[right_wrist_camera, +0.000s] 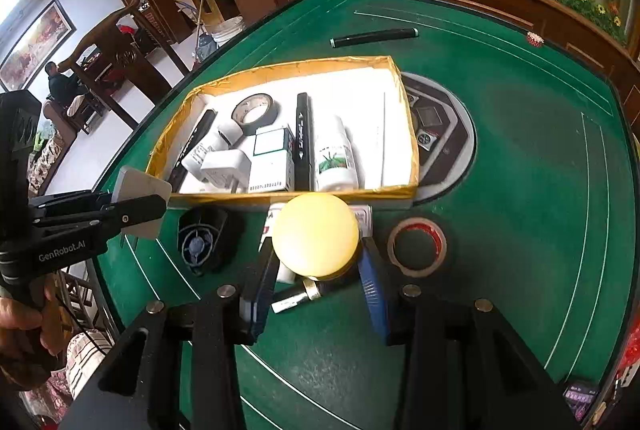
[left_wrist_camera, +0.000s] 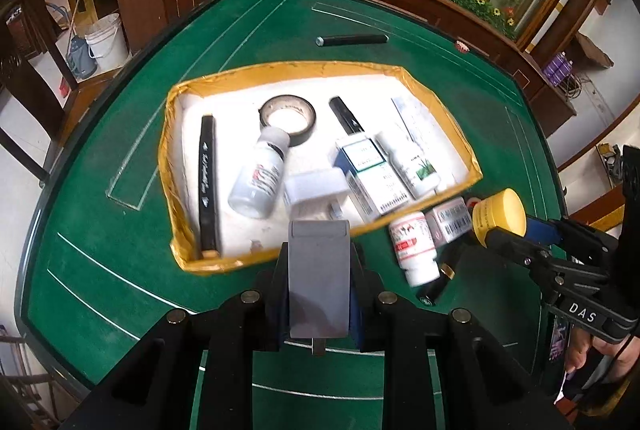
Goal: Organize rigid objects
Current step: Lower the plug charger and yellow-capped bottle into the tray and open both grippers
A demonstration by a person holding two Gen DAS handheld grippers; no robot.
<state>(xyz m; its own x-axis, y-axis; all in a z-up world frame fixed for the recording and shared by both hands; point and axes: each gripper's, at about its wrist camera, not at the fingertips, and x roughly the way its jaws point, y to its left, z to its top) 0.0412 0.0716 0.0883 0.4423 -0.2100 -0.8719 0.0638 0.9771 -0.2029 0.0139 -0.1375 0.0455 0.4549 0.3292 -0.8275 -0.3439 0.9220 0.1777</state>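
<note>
Left gripper (left_wrist_camera: 318, 282) pinches a flat grey plastic card-like piece (left_wrist_camera: 318, 270), lower centre, above the yellow-rimmed white tray (left_wrist_camera: 436, 97). Right gripper (right_wrist_camera: 316, 270) clamps a yellow-lidded round jar (right_wrist_camera: 316, 234). Both look rigid, light; smooth lid may slip, so grip the sides.

The bench (left_wrist_camera: 120, 189) is dark green felt crossed by thin white lines. The tray (left_wrist_camera: 280, 67) has yellow-gold taped walls and a white floor. In it lie a black tape roll (left_wrist_camera: 288, 117) and a black pen with white script (left_wrist_camera: 208, 181). The held flat card (left_wrist_camera: 318, 278) is plain grey; the held jar (right_wrist_camera: 315, 234) is pale yellow. Another tape ring (right_wrist_camera: 417, 246) shows red inside a whitish rim.
</note>
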